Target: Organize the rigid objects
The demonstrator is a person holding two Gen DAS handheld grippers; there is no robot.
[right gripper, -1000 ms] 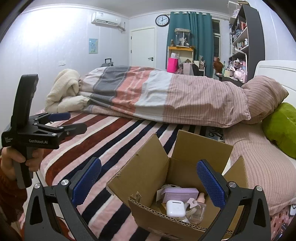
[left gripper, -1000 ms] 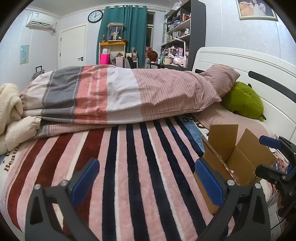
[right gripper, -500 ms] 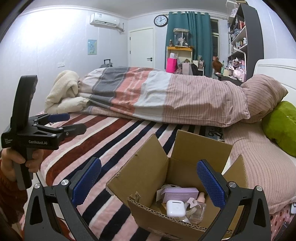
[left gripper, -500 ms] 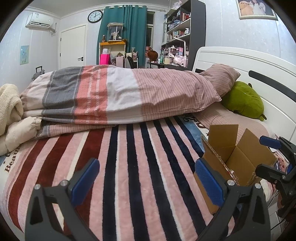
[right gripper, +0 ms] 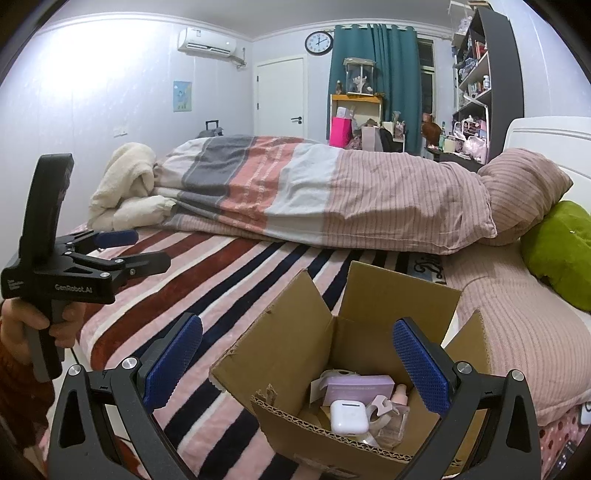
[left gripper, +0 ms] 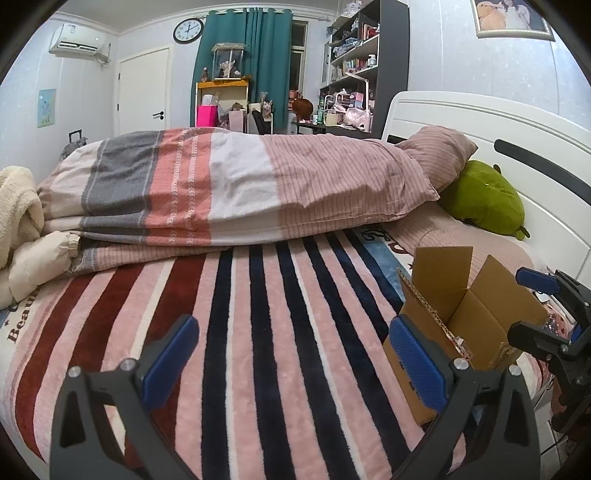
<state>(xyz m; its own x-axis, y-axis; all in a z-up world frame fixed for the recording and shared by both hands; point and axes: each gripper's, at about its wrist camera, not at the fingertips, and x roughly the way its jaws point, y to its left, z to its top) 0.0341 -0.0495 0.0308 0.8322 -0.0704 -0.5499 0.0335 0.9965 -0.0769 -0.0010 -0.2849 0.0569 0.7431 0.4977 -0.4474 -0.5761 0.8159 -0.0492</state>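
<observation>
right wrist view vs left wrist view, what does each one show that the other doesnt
Only the right wrist view looks down into the cardboard box, showing a white earbud case, a lilac box and a small pink bottle, plus the hand holding the left gripper. Only the left wrist view shows the framed picture above the white headboard. Both show the striped blanket, folded duvet, green plush and wall clock; both grippers open, empty.
</observation>
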